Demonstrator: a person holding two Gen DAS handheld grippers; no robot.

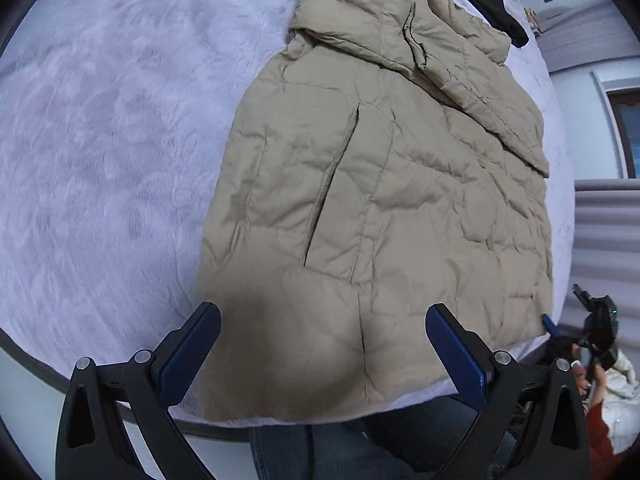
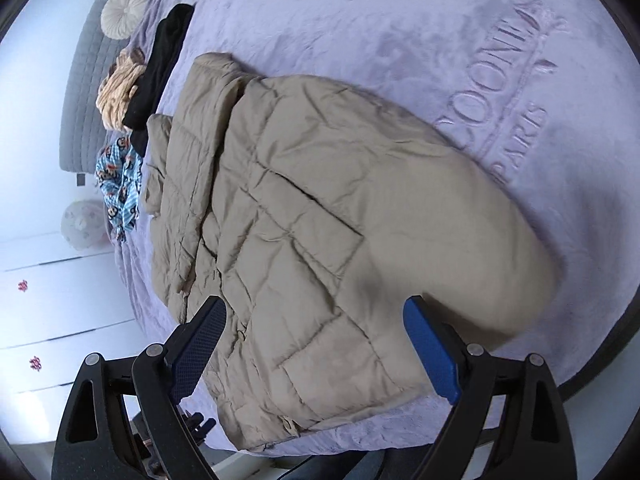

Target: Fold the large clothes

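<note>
A beige quilted puffer jacket (image 1: 384,200) lies flat on a lilac plush bedspread (image 1: 104,132), its sleeves folded in over the body and its hem at the bed's near edge. In the left wrist view my left gripper (image 1: 322,320) hangs above the hem's left corner, open, with nothing between its blue pads (image 1: 188,356). The right wrist view shows the same jacket (image 2: 320,220) from the other side. My right gripper (image 2: 316,316) hovers over the hem's right part, jaws wide and open, pads clear of the fabric. The right gripper's body (image 1: 596,328) shows at the hem's right corner.
Near the headboard (image 2: 80,92) lie a black garment (image 2: 160,64), a tan striped piece (image 2: 116,96) and blue patterned cloth (image 2: 120,180), with a round white cushion (image 2: 126,10). The person's jeans (image 1: 340,452) stand against the bed's near edge. White cupboard fronts (image 2: 52,320) are on the left.
</note>
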